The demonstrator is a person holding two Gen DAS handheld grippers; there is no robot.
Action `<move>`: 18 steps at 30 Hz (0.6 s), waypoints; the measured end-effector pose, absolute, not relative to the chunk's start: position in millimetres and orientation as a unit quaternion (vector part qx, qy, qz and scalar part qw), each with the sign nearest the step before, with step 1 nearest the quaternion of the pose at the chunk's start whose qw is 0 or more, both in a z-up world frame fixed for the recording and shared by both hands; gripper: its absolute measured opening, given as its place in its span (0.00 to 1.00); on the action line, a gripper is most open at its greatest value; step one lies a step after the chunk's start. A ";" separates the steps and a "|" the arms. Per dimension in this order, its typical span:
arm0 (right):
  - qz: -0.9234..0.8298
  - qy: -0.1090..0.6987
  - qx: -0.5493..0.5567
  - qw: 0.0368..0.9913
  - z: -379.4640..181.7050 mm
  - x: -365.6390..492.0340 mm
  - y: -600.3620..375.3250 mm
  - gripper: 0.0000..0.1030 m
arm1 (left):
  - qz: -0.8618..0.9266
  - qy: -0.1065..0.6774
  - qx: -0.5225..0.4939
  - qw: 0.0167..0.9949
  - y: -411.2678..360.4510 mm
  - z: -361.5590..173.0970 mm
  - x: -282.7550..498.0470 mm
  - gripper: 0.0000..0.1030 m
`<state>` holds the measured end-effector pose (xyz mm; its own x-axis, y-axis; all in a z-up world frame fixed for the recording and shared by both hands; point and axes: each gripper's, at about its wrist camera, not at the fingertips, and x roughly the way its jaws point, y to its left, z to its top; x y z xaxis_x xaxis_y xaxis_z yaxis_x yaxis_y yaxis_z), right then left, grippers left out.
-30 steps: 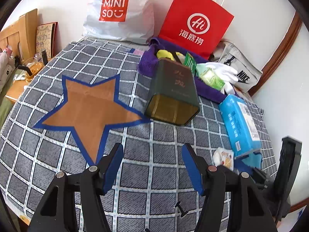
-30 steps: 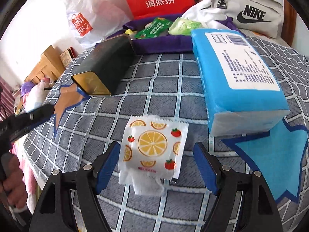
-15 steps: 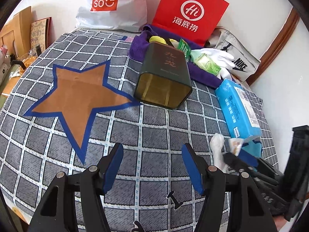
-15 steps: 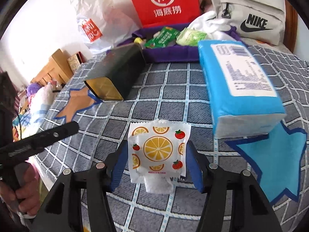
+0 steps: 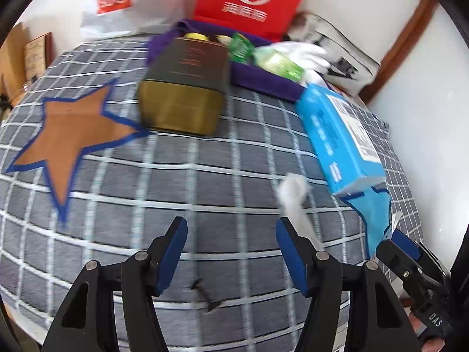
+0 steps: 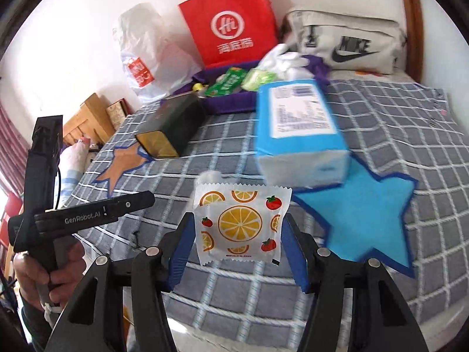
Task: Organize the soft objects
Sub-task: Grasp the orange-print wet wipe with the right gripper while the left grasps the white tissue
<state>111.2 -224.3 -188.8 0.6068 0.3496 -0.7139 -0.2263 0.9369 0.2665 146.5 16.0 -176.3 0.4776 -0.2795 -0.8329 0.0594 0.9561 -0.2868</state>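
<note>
Right gripper (image 6: 237, 234) is clamped on the fruit-print tissue pack (image 6: 240, 226), jaws closed about halfway; pack is held clear of the grid bedspread (image 6: 395, 135), just in front of the blue tissue pack (image 6: 296, 129). Left gripper (image 5: 231, 246) is seen half open, nothing between its jaws. Blue star (image 6: 366, 214) is partly covered by the blue tissue pack. Dark tin (image 6: 173, 129) is lying to the left of it, touching the orange star (image 6: 123, 164).

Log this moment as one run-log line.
right gripper: shut on fruit-print packet, lifted off bedspread | left gripper: open, empty
</note>
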 end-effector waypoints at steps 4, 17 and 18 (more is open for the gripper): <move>0.137 0.412 0.075 0.897 -194.9 103.0 -247.1 0.56 | -0.116 0.508 -0.087 0.849 -16.5 -184.0 155.1 0.59; 0.131 0.418 0.083 0.895 -207.8 100.3 -280.5 0.56 | -0.070 0.475 0.025 0.877 -68.1 -196.1 168.2 0.40; 0.130 0.419 0.082 0.895 -207.7 101.1 -281.1 0.56 | -0.071 0.471 0.027 0.879 -68.5 -195.8 168.3 0.33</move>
